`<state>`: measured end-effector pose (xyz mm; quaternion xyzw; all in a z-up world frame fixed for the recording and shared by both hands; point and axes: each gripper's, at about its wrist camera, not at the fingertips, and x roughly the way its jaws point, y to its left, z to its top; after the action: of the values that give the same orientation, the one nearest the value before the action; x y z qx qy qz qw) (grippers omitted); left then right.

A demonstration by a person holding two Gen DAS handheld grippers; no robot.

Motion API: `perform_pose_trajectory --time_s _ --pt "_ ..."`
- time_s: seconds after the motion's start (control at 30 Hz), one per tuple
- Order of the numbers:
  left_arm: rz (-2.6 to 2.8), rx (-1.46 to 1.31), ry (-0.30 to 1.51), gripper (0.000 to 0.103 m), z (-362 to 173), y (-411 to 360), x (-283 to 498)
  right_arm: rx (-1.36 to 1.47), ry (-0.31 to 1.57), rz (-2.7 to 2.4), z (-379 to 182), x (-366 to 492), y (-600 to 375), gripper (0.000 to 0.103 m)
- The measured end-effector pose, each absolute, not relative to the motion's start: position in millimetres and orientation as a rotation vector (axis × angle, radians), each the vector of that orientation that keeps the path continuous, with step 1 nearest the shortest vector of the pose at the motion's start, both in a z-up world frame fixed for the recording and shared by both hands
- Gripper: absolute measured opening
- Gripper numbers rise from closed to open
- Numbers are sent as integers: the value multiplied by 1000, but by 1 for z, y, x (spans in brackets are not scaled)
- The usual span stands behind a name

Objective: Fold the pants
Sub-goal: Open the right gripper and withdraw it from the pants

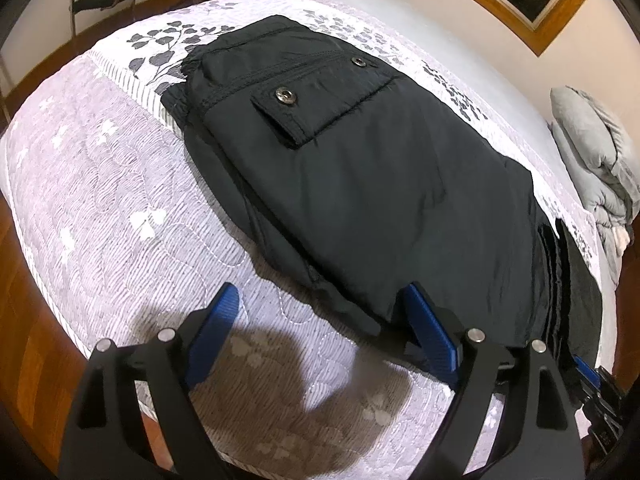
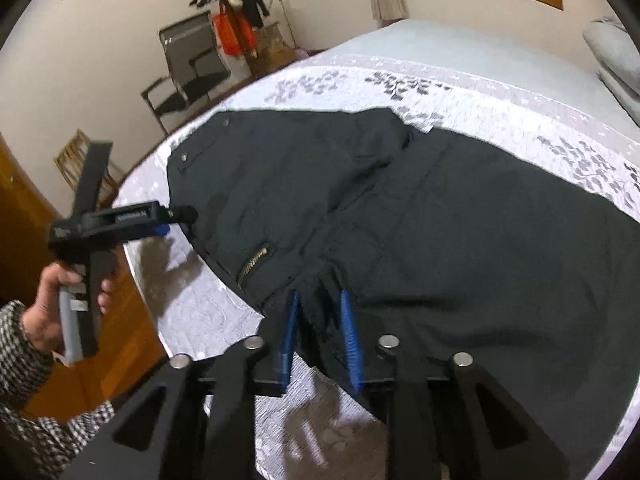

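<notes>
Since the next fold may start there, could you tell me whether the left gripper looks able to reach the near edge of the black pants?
Probably yes: the left gripper is open just short of the black pants, with only bare quilted bedspread between its fingers and the hem.

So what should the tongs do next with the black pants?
Probably close the left tongs on the near edge of the pants. They are open wide, with one blue finger at that edge and nothing between them yet. The right tongs already pinch a bunch of the cloth. With both gripping, the pants could be lifted over the bedspread for a fold.
</notes>
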<state>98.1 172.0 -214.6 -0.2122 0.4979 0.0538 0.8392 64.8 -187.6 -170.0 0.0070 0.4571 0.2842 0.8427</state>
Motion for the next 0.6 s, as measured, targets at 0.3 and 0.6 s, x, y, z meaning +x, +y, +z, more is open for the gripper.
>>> perform_pose_trajectory --time_s 0.3,0.6 --pt "172 -409 1017 88 -194 188 107 163 899 480 -147 61 -261 46" --pt "194 -446 1047 90 -185 217 122 308 850 224 -143 51 -362 61"
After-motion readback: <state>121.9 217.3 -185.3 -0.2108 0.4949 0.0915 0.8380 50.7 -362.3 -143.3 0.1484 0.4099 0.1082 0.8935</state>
